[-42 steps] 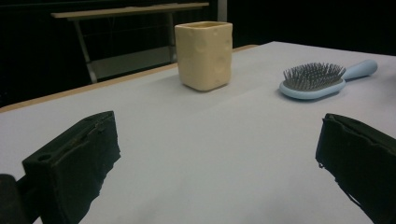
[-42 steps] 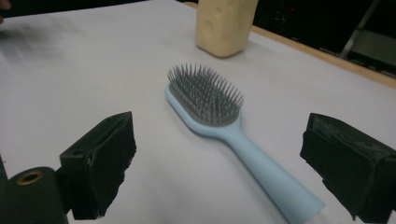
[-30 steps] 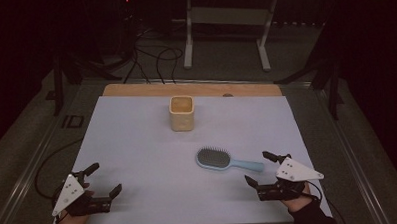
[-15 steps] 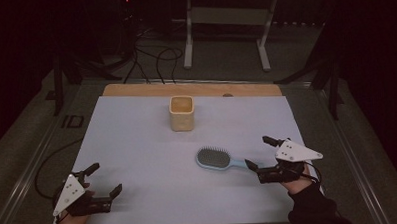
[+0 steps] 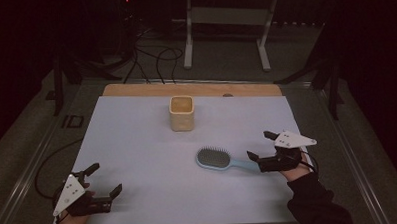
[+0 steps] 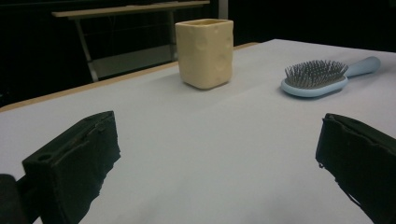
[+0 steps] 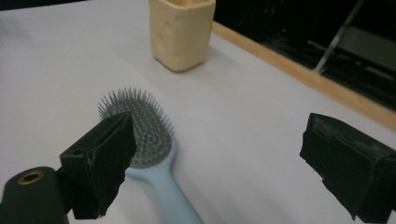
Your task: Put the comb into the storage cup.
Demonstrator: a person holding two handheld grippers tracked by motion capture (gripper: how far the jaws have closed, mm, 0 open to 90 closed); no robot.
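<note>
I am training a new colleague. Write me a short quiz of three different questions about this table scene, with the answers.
1. True or false: the right gripper is already shut on the hairbrush.
2. Which way do the hairbrush's bristles face? A) up B) down C) sideways
3. Fill in: the handle of the hairbrush points toward the ____ gripper.

Key:
1. False. Its jaws stand open, with the handle at one jaw, not clamped.
2. A.
3. Right. The left gripper is open too, near the front edge of the table, far from the cup.
</note>
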